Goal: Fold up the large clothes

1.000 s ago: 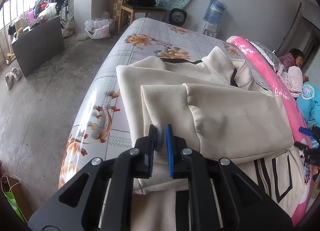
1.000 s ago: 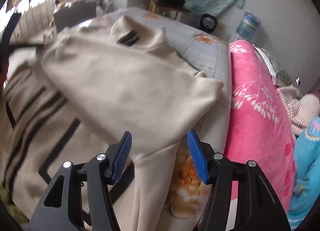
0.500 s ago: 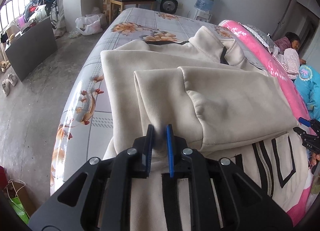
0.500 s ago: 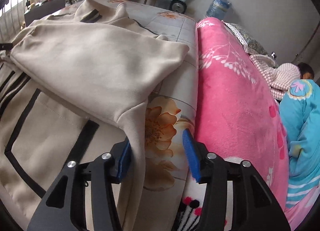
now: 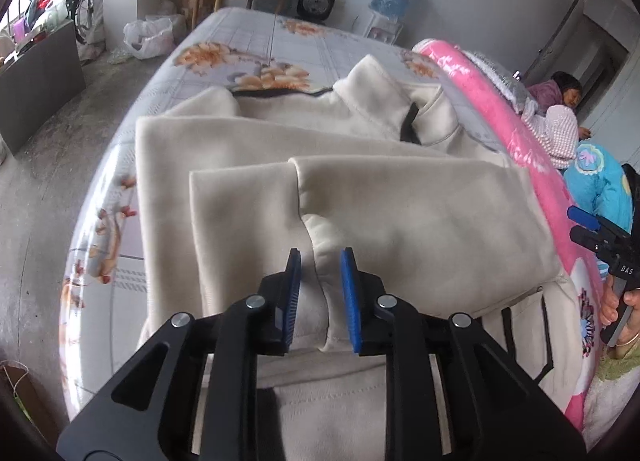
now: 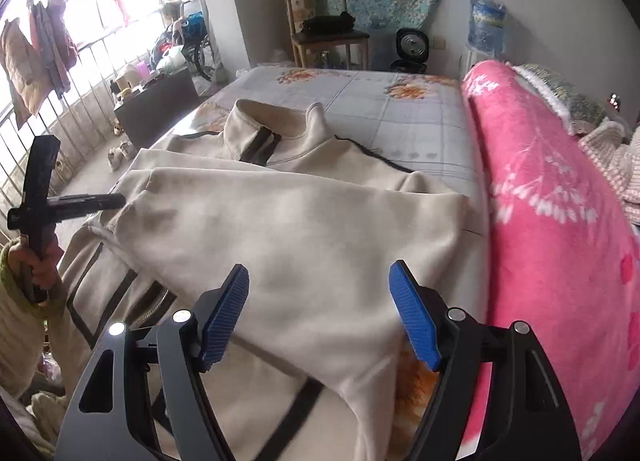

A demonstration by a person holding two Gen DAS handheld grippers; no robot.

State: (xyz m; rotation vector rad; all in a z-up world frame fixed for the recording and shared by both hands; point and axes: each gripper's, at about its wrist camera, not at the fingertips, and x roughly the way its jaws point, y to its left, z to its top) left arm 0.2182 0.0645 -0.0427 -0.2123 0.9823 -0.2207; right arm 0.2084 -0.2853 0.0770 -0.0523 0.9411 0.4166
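Note:
A cream zip jacket with black trim (image 5: 360, 129) lies on the flowered bed sheet (image 5: 248, 41), collar at the far end. Both sleeves are folded across the chest; the cuffs (image 5: 320, 245) meet in the left wrist view. My left gripper (image 5: 320, 261) is slightly open, its blue pads either side of a cuff fold, no longer pinching it. In the right wrist view the jacket (image 6: 300, 229) spreads below my right gripper (image 6: 320, 281), which is wide open and empty above the folded sleeve. The left gripper (image 6: 44, 197) shows at the left there.
A rolled pink blanket (image 6: 560, 221) runs along the bed's right side, with a person (image 5: 568, 93) lying beyond it. A wooden chair (image 6: 324, 33), a fan (image 6: 412, 45) and a water bottle (image 6: 486, 25) stand at the far wall. Concrete floor and a dark cabinet (image 5: 36, 77) lie left.
My left gripper has opened and let go of the sleeve cuff. My right gripper has lifted and swung back over the jacket, opening wider.

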